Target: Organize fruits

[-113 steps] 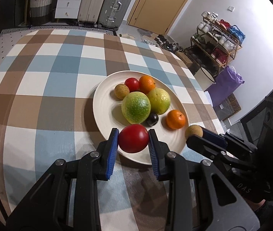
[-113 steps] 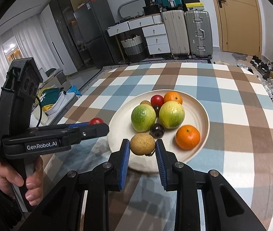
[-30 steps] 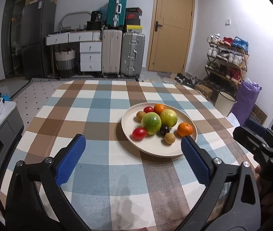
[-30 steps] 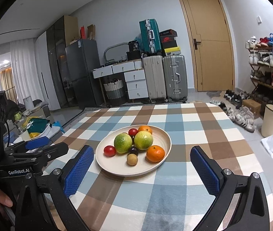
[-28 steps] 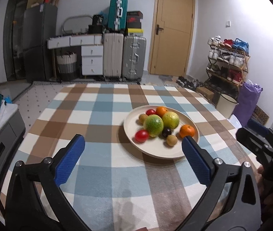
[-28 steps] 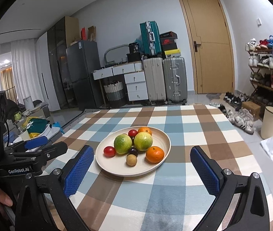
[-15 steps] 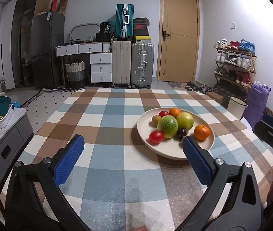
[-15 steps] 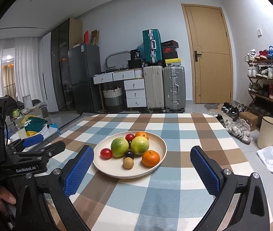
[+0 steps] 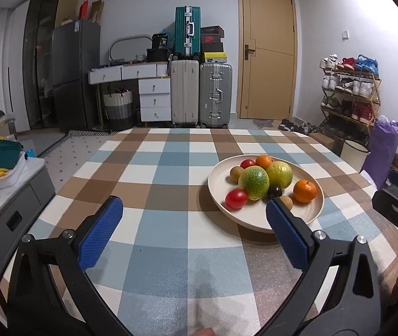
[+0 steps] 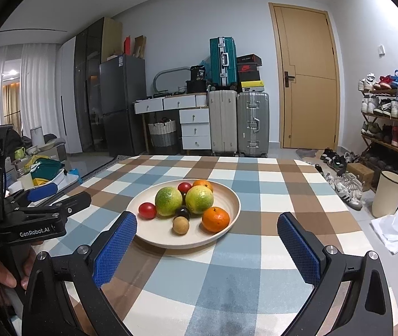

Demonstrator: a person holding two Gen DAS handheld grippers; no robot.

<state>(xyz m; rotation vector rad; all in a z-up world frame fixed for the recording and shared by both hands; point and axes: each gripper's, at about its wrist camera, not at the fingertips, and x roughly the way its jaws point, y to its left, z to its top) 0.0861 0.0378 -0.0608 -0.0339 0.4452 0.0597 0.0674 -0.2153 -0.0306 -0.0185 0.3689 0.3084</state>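
Observation:
A cream plate (image 9: 308,215) (image 10: 232,210) on the checked tablecloth holds several fruits: two large green ones (image 9: 254,179) (image 10: 199,199), two oranges (image 9: 305,191) (image 10: 215,219), red tomatoes (image 9: 236,199) (image 10: 147,210), a dark plum (image 10: 182,212) and small brown fruits (image 10: 180,225). My left gripper (image 9: 193,233) is open and empty, back from the plate and to its left. My right gripper (image 10: 207,247) is open and empty, in front of the plate. In the right wrist view the left gripper's body (image 10: 35,218) is at the left, held by a hand.
The checked tablecloth (image 9: 171,168) covers the whole table. Suitcases (image 9: 201,95) and white drawers (image 9: 154,98) stand behind it by a wooden door (image 9: 266,56). A shoe rack (image 10: 389,123) and a bin (image 10: 388,193) are at the right, a low cabinet (image 9: 11,196) at the left.
Both grippers let go of their fruit on the plate, opened wide and pulled back and up from it. Over the last second the plate has slid rightward in the left wrist view.

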